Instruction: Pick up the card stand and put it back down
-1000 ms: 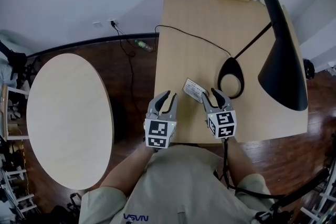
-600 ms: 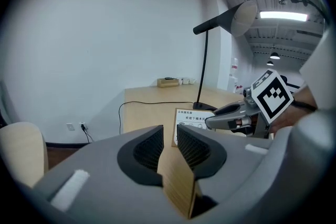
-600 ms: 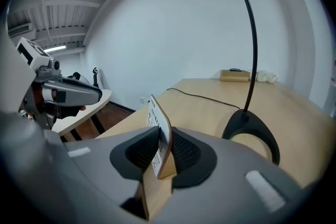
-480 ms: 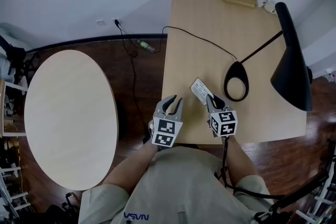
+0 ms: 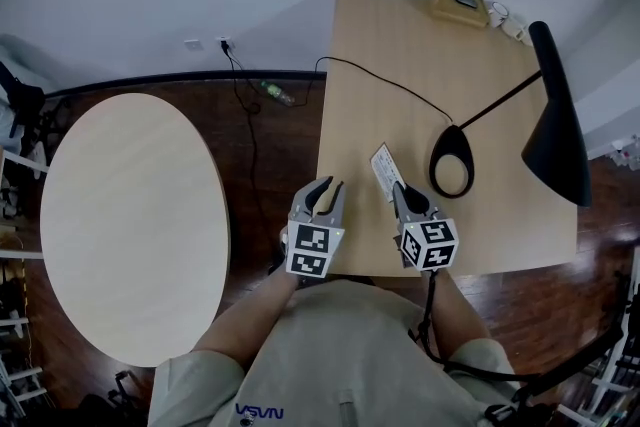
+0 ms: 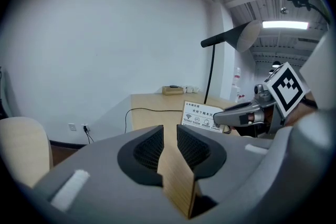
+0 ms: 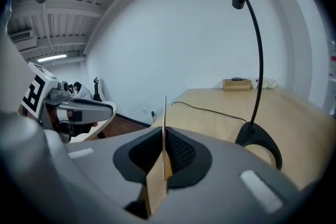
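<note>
The card stand (image 5: 385,171), a white printed card in a small wooden base, stands near the front edge of the wooden desk (image 5: 440,65). My right gripper (image 5: 403,189) reaches it from the near side, and its jaws are closing, with the pads against the card. In the right gripper view the card (image 7: 165,113) runs edge-on up between the jaws of the right gripper (image 7: 164,144). My left gripper (image 5: 322,189) hovers open over the desk's left front corner, empty. The left gripper view shows the card's face (image 6: 202,116) with the right gripper (image 6: 239,113) on it.
A black desk lamp has its ring base (image 5: 450,160) just right of the card stand, and its shade (image 5: 555,130) hangs over the right edge. A black cable (image 5: 385,85) crosses the desk. A small box (image 5: 458,5) sits at the far edge. A round table (image 5: 130,225) stands at the left.
The right gripper's jaws have come together from wide open onto the card stand. The left gripper has stayed open beside it.
</note>
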Motion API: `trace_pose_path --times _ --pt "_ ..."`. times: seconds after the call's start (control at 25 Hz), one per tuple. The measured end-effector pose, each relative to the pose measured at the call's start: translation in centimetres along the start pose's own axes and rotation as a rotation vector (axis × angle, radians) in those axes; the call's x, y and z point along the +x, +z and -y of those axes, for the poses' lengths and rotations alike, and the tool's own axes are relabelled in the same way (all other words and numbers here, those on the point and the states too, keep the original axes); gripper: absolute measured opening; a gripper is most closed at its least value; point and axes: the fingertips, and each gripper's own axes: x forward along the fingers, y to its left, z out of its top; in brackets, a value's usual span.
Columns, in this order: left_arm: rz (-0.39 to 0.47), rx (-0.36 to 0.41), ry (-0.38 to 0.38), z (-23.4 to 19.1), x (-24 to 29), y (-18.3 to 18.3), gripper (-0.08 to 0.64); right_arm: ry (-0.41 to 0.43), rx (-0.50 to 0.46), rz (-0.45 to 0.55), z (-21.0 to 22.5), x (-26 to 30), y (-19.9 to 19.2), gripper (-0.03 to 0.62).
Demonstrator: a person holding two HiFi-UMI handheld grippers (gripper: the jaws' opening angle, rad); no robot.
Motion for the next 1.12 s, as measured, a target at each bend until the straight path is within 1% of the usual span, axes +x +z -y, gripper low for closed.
trace_pose_path --times 0.24,0.4,0.72,0.96,1.12 --pt "0.044 -0.042 0.036 -2.2 -1.9 0.5 0.085 0.065 0.000 0.081 -3.9 -0.7 3.5 0.015" --pt "0.068 -0.066 0.090 -5.1 -4.8 0.1 0.084 0.126 -0.023 0.110 -7.6 0.1 5.3 0.015" --pt "0.093 -0.142 0.262 -13.3 -11.8 -1.6 0.081 0.302 -0.108 0.123 -17.5 3.8 8.5 0.015" --pt "0.101 -0.179 0.395 -19.1 -17.6 -3.6 0.067 0.463 -0.173 0.123 -26.3 6.8 9.9 0.015" --pt "0.097 -0.213 0.486 -22.9 -21.7 -5.3 0.061 0.558 -0.204 0.119 -32.4 8.9 10.0 0.015"
